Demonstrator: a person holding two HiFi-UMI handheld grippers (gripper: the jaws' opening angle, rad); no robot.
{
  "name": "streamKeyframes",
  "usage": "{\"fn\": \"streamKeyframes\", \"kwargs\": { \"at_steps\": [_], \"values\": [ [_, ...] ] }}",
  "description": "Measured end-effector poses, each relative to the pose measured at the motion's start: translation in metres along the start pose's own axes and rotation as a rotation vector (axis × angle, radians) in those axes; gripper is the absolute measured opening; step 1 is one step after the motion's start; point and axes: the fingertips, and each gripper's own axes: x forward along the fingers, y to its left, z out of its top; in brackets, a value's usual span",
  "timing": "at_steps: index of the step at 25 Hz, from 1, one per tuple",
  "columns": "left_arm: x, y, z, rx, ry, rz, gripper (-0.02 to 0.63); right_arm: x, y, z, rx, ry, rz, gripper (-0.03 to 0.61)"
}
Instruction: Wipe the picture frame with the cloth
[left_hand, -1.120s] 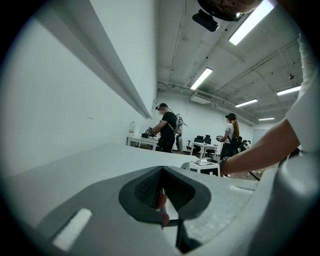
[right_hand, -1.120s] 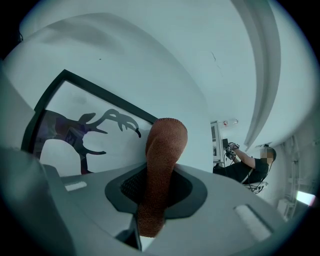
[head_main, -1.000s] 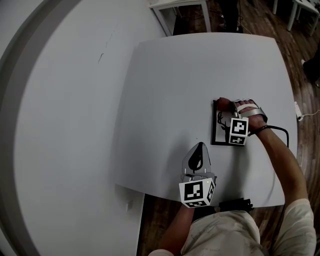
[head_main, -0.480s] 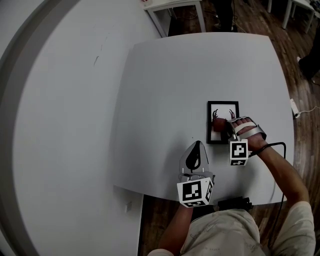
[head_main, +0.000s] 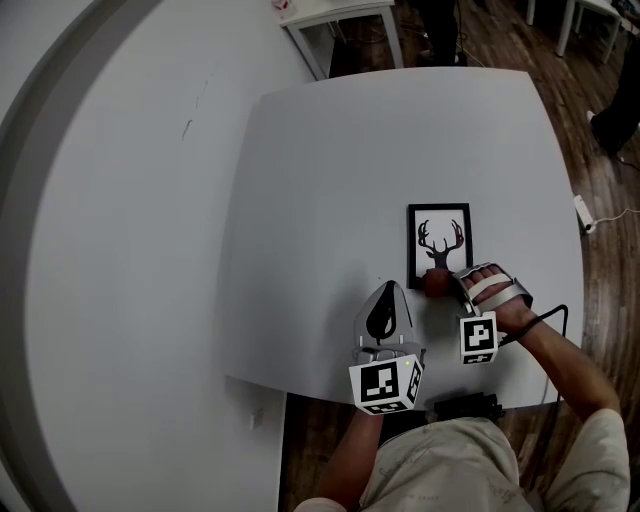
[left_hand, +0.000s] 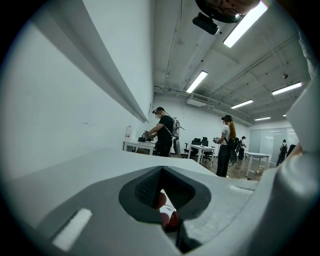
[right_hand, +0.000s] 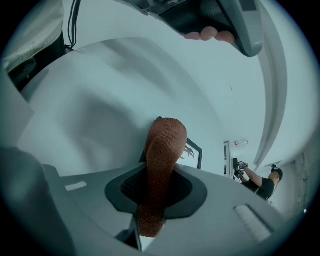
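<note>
Head view: cloth (head_main: 434, 282) in claw (head_main: 447, 284), at frame (head_main: 440, 212)

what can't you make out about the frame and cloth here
Head view: the picture frame's near edge, covered by the cloth and right gripper.
Right gripper view: most of the frame, behind the cloth clamped in the jaws.
Left gripper view: the frame, blocked by the left gripper's own body.
</note>
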Motion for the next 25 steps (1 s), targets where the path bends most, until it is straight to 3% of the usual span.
{"fn": "streamKeyframes", "kwargs": {
  "at_steps": [9,16,21,25],
  "values": [
    [-0.001,-0.002,0.001,-0.003,-0.001,-0.006,0.000,-0.005,-0.010,-0.005,0.027,-0.009,-0.026,0.097],
    [-0.005,-0.003,0.002,-0.018,-0.003,-0.011,0.000,0.030,-0.078,-0.069,0.099,0.091,-0.109,0.097],
    [-0.010,-0.004,-0.005,-0.022,0.016,-0.010,0.000,0.071,-0.111,-0.099,0.077,0.148,-0.099,0.098],
    [-0.014,-0.004,-0.010,-0.021,0.032,-0.003,0.000,0.090,-0.117,-0.114,0.130,0.202,-0.066,0.098]
  ]
}}
